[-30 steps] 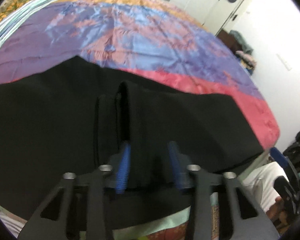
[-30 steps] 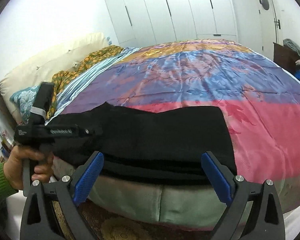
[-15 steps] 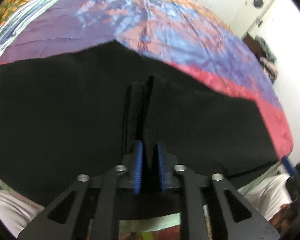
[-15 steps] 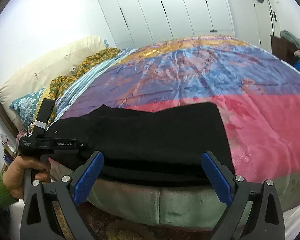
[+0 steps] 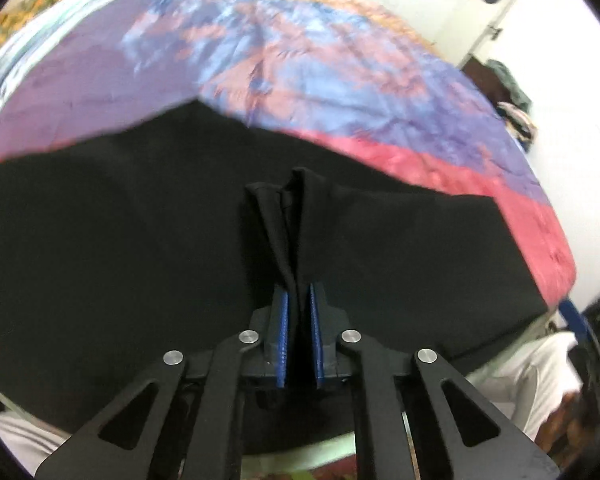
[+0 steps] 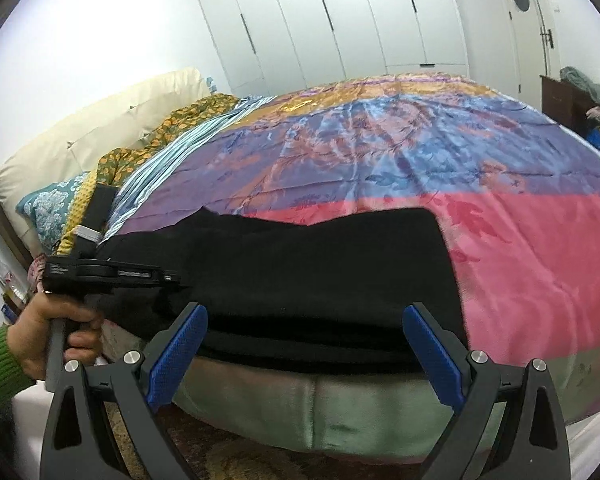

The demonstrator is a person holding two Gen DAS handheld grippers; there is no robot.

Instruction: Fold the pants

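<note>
Since the earlier frame the left tongs (image 5: pixel 299 312) have narrowed from a loose straddle to a tight pinch on a raised fold of the black fabric pants (image 5: pixel 140 240), which lie flat across the near edge of the bed's multicoloured satin bedspread (image 5: pixel 300 60). That fold runs toward 12 o'clock from the blue pads (image 5: pixel 282 320); it looks like a seam ridge, though blur hides detail. Right tongs (image 6: pixel 304 354) hang wide apart, short of the pants (image 6: pixel 320 264), with the left hand (image 6: pixel 56 332) at 9 o'clock.
</note>
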